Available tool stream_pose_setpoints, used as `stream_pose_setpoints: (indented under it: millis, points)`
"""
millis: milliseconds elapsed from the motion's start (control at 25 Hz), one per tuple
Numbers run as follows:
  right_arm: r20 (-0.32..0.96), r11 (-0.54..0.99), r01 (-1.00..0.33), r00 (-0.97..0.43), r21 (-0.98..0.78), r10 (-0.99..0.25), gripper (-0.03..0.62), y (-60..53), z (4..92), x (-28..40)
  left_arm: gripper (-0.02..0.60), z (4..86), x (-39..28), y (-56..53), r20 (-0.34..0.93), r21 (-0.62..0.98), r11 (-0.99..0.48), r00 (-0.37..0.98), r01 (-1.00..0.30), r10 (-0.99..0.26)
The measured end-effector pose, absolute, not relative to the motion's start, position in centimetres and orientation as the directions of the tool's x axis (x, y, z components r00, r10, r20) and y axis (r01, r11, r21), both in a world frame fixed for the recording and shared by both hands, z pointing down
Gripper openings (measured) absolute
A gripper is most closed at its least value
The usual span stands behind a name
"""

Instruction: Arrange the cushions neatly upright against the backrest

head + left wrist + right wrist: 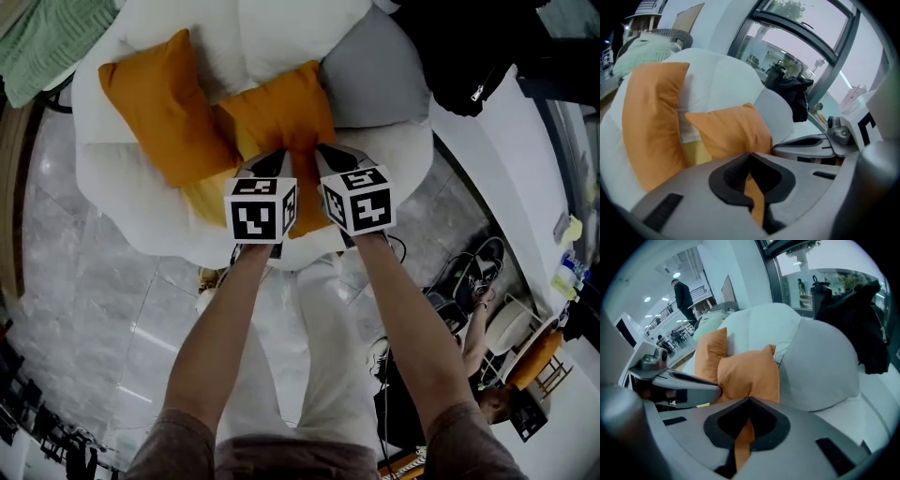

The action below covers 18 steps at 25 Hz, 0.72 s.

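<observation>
Two grippers are clenched on one cushion: the left gripper (749, 154) and the right gripper (750, 400) each pinch a fold of cloth at the near edge of the middle orange cushion (281, 111), side by side and close together. Both sets of jaws are closed tight on the fabric, which shows as a thin orange strip between them in each gripper view.

The middle orange cushion sits on the white sofa (117, 202), leaning back towards the backrest (281, 33). The grey cushion (375, 75) is just beside it on the right, and a second orange cushion (164, 108) touches it on the left. That second orange cushion stands tilted against the backrest. A yellow cushion (206, 195) lies on the seat, partly under both orange ones.

Past the sofa lie a green throw (47, 42) at the far left and a black garment (459, 52) at the far right. The person's forearms (216, 337) reach in from the bottom of the head view, above a grey marble floor (84, 281).
</observation>
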State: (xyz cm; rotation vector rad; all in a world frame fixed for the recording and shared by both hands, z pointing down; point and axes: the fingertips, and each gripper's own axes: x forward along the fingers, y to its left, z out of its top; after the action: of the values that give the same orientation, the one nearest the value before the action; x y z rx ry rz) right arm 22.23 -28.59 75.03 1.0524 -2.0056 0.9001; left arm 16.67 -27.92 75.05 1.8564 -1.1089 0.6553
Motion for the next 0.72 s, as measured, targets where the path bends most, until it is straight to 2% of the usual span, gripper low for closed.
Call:
stream_pose_setpoints:
  millis: [440, 720]
  points:
    - [0.632, 0.354, -0.903, -0.424, -0.242, -0.649, 0.022, -37.0, 65.0, 20.4, 0.009, 65.0, 14.6, -37.3, 0.677, 0.205, -0.423, 0.440, -0.883, -0.590]
    - [0.574, 0.318, -0.905, -0.425, -0.283, -0.699, 0.023, -38.6, 67.8, 18.9, 0.009, 67.8, 13.2, -40.2, 0.672, 0.102, -0.478, 0.415, -0.873, -0.614]
